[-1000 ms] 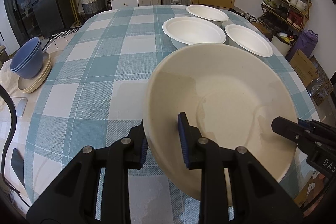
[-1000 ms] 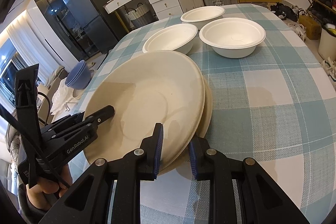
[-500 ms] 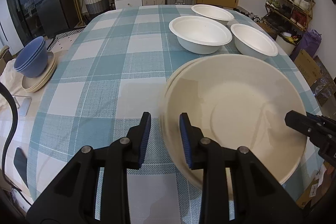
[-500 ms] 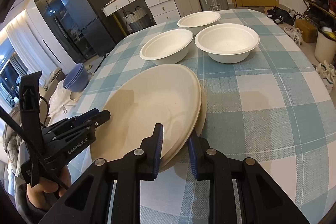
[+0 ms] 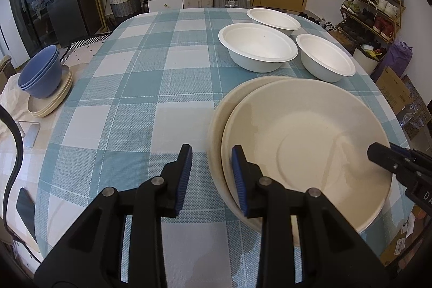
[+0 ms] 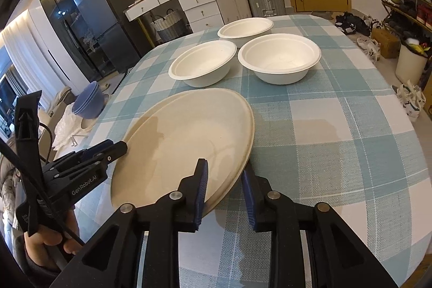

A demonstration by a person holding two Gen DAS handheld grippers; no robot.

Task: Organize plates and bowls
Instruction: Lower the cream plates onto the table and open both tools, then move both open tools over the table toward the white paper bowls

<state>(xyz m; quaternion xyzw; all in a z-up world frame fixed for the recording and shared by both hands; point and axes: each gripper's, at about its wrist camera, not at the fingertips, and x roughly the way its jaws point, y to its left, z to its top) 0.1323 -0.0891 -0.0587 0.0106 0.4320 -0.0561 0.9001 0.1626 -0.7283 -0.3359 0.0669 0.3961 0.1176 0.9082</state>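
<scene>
While both my tools sit at the near edge of the tabletop (image 5: 140, 88):
Plates: two cream plates (image 5: 305, 142) stacked slightly offset at the near right edge.
Left hand-held gripper (image 5: 212, 177): jaws apart, right finger over the stack's rim.
Right hand-held gripper (image 6: 224, 190): jaws apart, straddling the stack's rim.
Bowls: three white bowls (image 5: 257, 46) clustered toward the far right edge.

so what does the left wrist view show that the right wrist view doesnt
Only the left wrist view: the left claw open at the top plate's near rim, and the shoe rack.
Only the right wrist view: the right claw open astride the plates' edge, and the person's hand.
Both: three white bowls, the blue bowls.
</scene>
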